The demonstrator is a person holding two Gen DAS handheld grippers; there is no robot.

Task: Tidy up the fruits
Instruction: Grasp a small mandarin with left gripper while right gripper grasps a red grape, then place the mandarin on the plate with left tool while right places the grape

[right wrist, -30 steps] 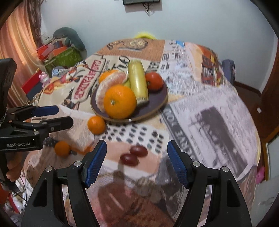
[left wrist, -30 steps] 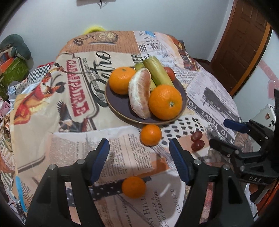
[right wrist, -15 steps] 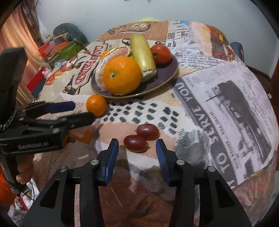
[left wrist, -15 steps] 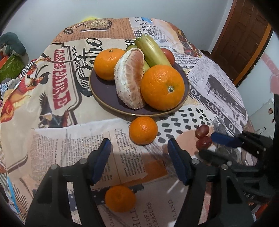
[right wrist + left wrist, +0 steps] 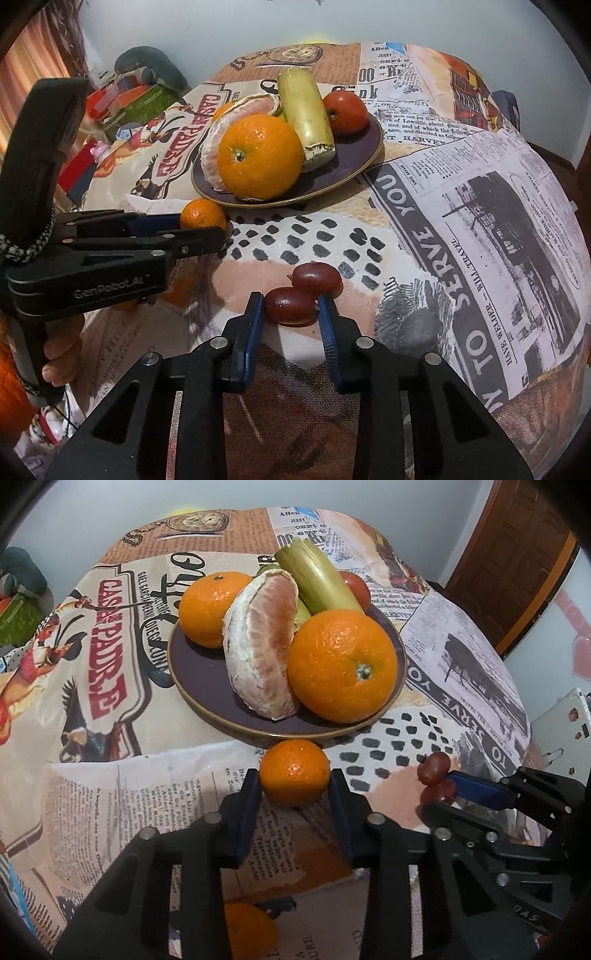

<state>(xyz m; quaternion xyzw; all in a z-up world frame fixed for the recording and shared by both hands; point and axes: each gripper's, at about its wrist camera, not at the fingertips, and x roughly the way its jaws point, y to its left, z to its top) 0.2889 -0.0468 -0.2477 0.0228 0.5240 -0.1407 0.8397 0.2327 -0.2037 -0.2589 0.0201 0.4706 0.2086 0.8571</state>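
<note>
- Orange and shiny, the small mandarin [image 5: 294,771] sits on the tablecloth [image 5: 110,775] just in front of the plate [image 5: 207,686], and the left gripper [image 5: 294,794] is clamped on it, one blue pad against each side
- Pads meet the fruit about at its widest part, which looks like the sensible place to pinch a round thing so it does not squirt out
- Dark red and oval, the near grape [image 5: 290,305] lies on the cloth touching a second grape [image 5: 317,278]; the right gripper [image 5: 290,314] is closed on the near one alone, pads at its two ends
- Both grippers slope down onto the cloth, so each fruit seems caught where it lay, not yet lifted
- My reading is that the loose fruit is meant for the plate, since everything else is gathered there
- That plate already holds a big orange [image 5: 341,666], a peeled citrus half [image 5: 264,646], another mandarin [image 5: 210,609], a pale green stalk [image 5: 314,579] and a tomato [image 5: 345,110], so free room is mostly at its near left
- One more mandarin [image 5: 247,930] lies on the cloth, low in the left view and partly hidden under the gripper
- The grape looks soft and thin-skinned, with a small scar near its stem end; it would likely bruise under a hard squeeze
- The held mandarin's skin is dimpled and firm-looking
</note>
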